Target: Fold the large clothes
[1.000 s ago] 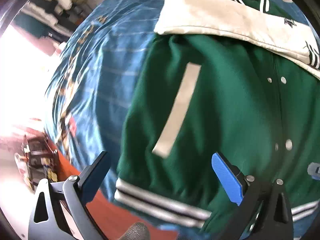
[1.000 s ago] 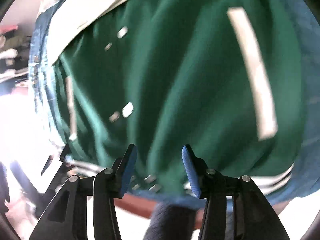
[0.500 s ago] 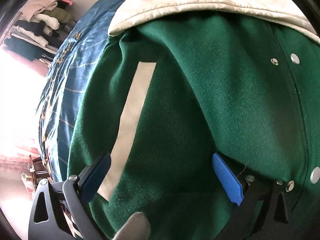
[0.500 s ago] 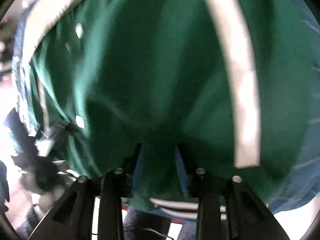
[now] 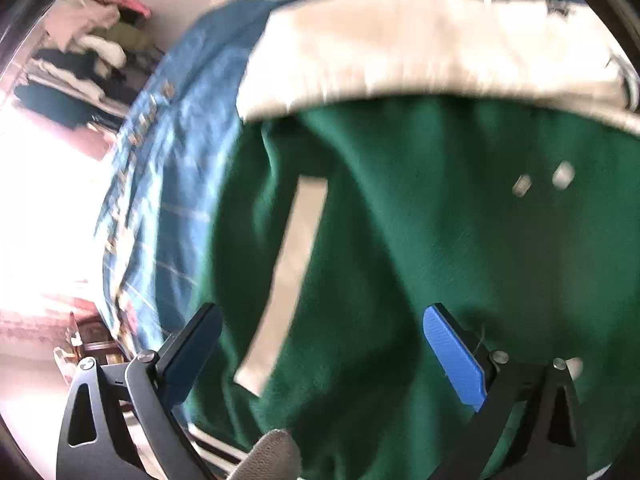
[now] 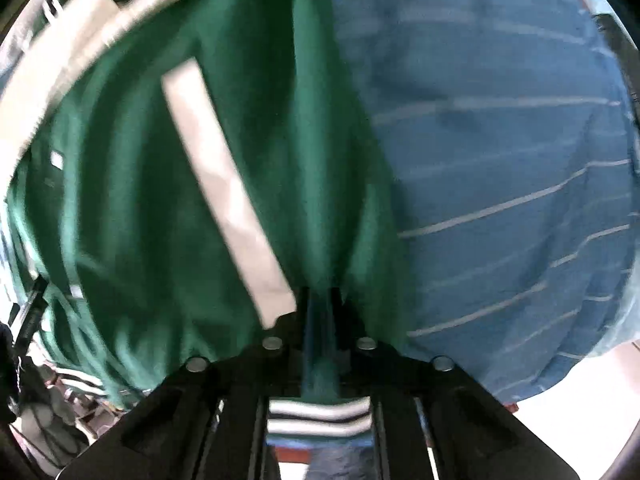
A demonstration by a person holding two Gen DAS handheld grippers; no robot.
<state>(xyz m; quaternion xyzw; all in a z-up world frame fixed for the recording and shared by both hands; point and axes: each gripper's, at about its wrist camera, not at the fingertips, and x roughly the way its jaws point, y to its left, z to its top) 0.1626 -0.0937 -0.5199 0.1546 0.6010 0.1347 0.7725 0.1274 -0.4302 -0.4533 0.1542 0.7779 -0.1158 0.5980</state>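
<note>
Both tools changed: right gripper [image 6: 320, 304] jaws, earlier apart, closing on green jacket [image 6: 168, 216]; left gripper [image 5: 320, 356] still spread.

Left gripper [image 5: 320, 356]: black arms, blue pads, silver screws; right gripper [image 6: 319, 308]: black, silver screws.

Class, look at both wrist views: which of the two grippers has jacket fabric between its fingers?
The right gripper: its jaws are closing on a fold of the green jacket. The left gripper stands wide open above the jacket, nothing pinched.
</note>
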